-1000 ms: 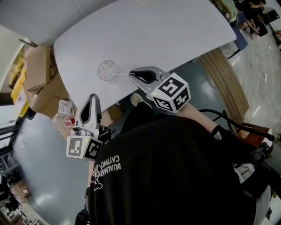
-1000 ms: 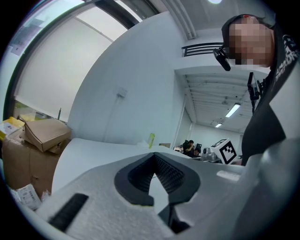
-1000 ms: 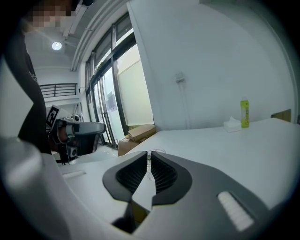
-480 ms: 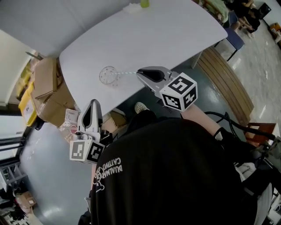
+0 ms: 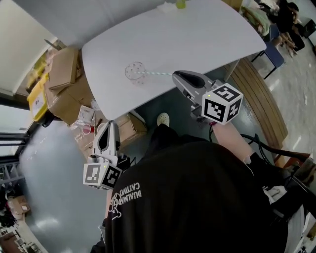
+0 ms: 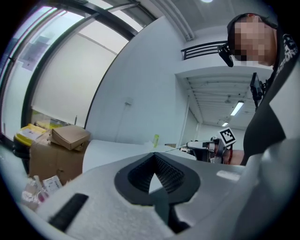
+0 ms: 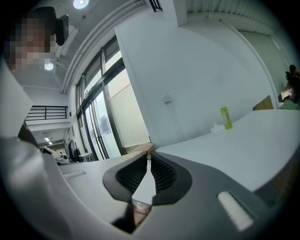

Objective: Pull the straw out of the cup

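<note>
A clear plastic cup stands near the front edge of the white table. A thin pale straw runs level from the cup's mouth to my right gripper, which is shut on its near end. In the right gripper view the straw's tip shows pinched at the jaw tips of the right gripper. My left gripper hangs off the table's left front corner, jaws together and holding nothing. The left gripper looks across the table toward the right gripper.
Cardboard boxes and small packets crowd the floor left of the table. A yellow-green bottle and a white wad stand at the far edge. A wooden bench lies to the right. My shoe is under the front edge.
The right gripper has drawn back from the cup with the straw, so more straw shows between them. The left gripper has shifted along the table's left side.
</note>
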### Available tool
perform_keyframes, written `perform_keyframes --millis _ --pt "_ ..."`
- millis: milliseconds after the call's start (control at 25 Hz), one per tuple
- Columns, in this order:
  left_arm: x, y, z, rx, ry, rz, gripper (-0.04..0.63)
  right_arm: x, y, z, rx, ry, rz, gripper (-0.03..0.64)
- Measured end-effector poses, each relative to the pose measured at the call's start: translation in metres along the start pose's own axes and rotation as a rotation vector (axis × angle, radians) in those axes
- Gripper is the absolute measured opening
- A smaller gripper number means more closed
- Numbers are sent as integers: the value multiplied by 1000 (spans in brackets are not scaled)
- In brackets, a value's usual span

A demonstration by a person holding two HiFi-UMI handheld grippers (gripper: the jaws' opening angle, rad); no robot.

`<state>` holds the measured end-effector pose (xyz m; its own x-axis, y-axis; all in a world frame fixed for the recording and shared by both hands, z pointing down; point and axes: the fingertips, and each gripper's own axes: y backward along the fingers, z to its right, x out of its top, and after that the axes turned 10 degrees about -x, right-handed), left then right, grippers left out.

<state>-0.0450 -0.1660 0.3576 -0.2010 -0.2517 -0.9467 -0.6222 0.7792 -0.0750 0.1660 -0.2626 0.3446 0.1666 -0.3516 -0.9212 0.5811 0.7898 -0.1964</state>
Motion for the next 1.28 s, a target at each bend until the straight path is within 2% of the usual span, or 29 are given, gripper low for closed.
perform_keyframes --millis 240,360,520,680,800,1040,1280 --pt "-12 76 -18 164 56 20 3 -16 -27 -43 101 -59 -29 31" --pt "-11 103 -22 238 70 45 3 -22 -38 -66 160 -43 -58 32" --pt "-14 143 -46 314 88 89 3 -53 -57 -117 241 -4 -142 31" --pt "-19 181 -69 341 127 122 3 -83 -75 -164 280 10 -217 31" --pt "-20 213 -85 345 137 119 3 -100 -88 -205 312 3 -245 31" --pt "-22 286 -118 394 158 143 3 -129 -104 -291 385 62 -281 32" --pt "-16 328 -140 380 152 175 3 -146 -113 -347 411 103 -303 31"
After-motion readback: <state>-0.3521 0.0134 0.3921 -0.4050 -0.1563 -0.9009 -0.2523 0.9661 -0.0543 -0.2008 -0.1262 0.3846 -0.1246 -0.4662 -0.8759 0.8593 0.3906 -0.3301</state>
